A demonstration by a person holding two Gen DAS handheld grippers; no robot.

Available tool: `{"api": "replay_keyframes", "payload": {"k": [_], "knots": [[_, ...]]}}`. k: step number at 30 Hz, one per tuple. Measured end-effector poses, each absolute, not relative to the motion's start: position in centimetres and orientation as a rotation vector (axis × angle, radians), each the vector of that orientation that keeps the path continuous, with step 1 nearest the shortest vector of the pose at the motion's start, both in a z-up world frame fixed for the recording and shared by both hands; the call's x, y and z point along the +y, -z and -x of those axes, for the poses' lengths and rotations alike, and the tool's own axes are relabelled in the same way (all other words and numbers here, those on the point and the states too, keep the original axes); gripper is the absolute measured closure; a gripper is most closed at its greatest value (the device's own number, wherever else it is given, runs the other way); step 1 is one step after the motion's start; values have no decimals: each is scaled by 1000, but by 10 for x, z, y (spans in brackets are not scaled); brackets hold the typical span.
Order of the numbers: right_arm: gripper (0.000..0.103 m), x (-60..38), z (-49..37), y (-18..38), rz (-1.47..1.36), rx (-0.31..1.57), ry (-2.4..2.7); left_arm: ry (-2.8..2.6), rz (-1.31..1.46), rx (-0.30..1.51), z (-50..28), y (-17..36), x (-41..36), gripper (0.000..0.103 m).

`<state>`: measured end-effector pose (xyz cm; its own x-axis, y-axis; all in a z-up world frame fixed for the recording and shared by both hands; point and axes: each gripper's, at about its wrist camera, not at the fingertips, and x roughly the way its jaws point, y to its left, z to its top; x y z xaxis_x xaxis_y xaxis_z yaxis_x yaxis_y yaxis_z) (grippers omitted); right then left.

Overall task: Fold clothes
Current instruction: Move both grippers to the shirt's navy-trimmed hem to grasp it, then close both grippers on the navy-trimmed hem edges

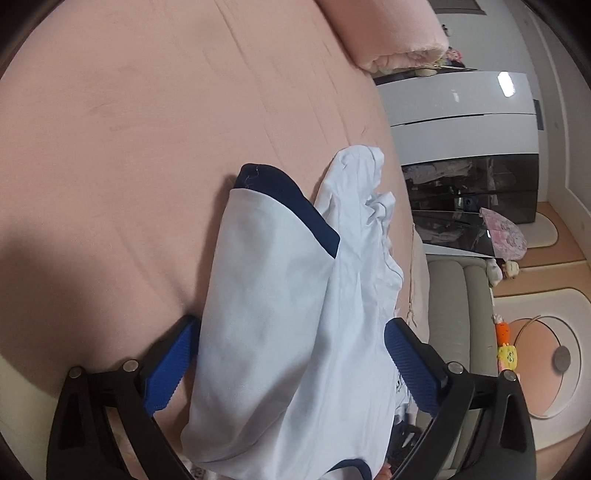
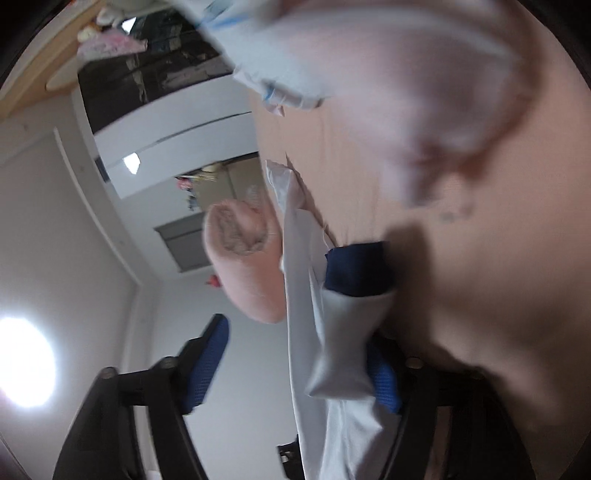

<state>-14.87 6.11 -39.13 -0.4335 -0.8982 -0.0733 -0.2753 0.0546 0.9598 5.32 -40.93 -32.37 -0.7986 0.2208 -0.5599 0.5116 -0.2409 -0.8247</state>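
Observation:
A white shirt [image 1: 280, 302] with navy trim [image 1: 284, 195] lies crumpled on the pink bedsheet [image 1: 129, 147], near the bed's right edge. My left gripper [image 1: 291, 325] is open, its blue pads [image 1: 166, 365] standing wide on either side of the shirt's lower part. In the blurred, tilted right wrist view, a white sleeve [image 2: 343, 332] with a navy cuff [image 2: 358, 269] lies between the fingers of my right gripper [image 2: 295, 332] and drapes against the right pad [image 2: 384, 376]. That gripper's jaws are far apart, so it is open.
A rolled pink blanket [image 1: 384, 33] lies at the bed's far corner. Beside the bed stand a white and dark glass wardrobe [image 1: 461, 158] and a grey padded bench [image 1: 458, 317], with toys [image 1: 506, 350] on the floor mat. Another pale garment [image 2: 280, 55] lies blurred on the bed.

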Motion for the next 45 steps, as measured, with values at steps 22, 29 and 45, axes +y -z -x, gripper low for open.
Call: {"api": "replay_keyframes", "payload": {"k": [22, 29, 45], "knots": [[101, 36, 160, 379, -1399, -1494, 1575, 2035, -866, 1783, -62, 334, -410, 48], [100, 45, 157, 380, -1404, -1482, 1582, 1963, -783, 1924, -93, 366, -421, 99], [100, 34, 166, 305, -1464, -892, 2154, 2180, -946, 1237, -60, 286, -400, 100]]}}
